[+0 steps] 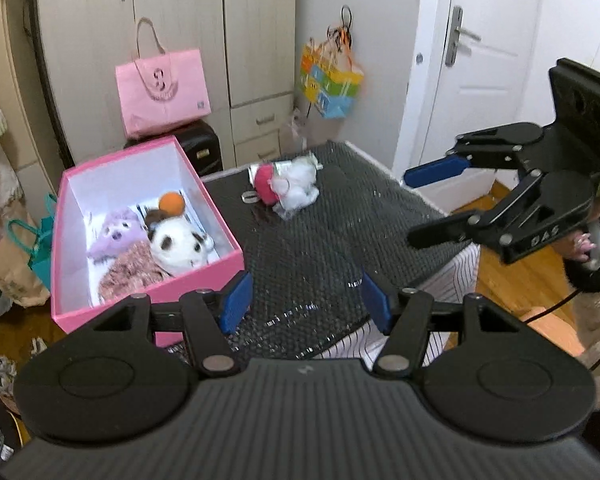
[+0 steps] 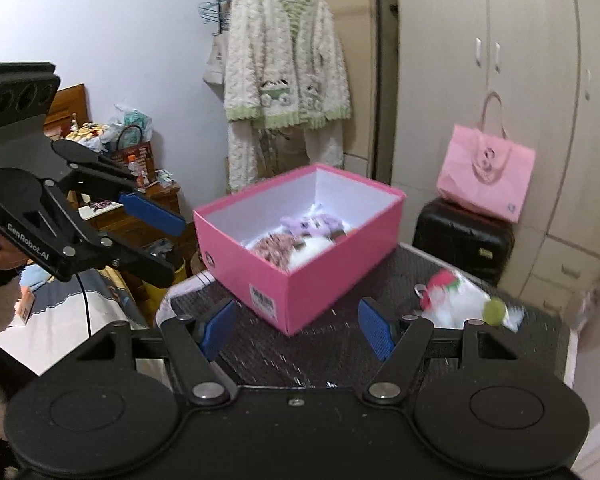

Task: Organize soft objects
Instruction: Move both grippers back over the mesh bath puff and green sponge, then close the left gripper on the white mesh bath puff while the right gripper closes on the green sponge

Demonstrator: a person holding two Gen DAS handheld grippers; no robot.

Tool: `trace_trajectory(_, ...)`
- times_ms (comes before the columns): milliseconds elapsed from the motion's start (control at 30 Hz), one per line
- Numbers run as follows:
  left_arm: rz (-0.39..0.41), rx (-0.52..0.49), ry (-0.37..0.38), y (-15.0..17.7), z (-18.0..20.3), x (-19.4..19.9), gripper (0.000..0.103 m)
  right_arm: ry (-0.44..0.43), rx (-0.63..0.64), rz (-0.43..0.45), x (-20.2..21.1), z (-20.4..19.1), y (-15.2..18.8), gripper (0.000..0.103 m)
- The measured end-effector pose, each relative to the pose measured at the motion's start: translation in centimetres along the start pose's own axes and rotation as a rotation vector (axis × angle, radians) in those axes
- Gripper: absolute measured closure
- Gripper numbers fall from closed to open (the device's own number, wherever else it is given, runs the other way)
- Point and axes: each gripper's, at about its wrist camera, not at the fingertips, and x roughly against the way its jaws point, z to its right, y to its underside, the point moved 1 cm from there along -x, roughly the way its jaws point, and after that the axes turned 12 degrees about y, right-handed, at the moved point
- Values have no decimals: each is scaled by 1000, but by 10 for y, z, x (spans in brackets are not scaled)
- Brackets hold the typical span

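Black textured mat-covered table [image 1: 320, 240] carries open pink cardboard box [image 1: 228, 256] at its left edge. Box holds white-and-black plush panda with orange ball on top [image 1: 178, 240], purple plush [image 1: 114, 234], pinkish knitted piece [image 1: 130, 270]. White plush toy with red-pink cap in clear wrapper [image 1: 288, 184] lies loose on mat, well apart from box. Left gripper [image 1: 306, 300] above near mat edge, jaws parted, empty. Right gripper [image 2: 296, 326] likewise parted, empty.

Bare mat [image 1: 320, 248] lies open between pink box [image 1: 228, 256] and packaged toy [image 1: 288, 184].
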Motion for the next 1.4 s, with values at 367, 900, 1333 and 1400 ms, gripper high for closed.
trace_trajectory(367, -57, -6, 98, -1, 13, -62, 43, -22, -139, -75, -26, 58, 40, 30)
trace_trajectory(900, 58, 14, 137, -19, 5, -157, 45, -32, -256, -152, -90, 122, 53, 30)
trace_trajectory(1333, 193, -18, -24, -70, -1, -248, 47, 187, -455, -96, -152, 212, 36, 30)
trace_trajectory(1400, 202, -7, -48, -81, -8, -259, 47, 175, -466, -108, -163, 222, 31, 31)
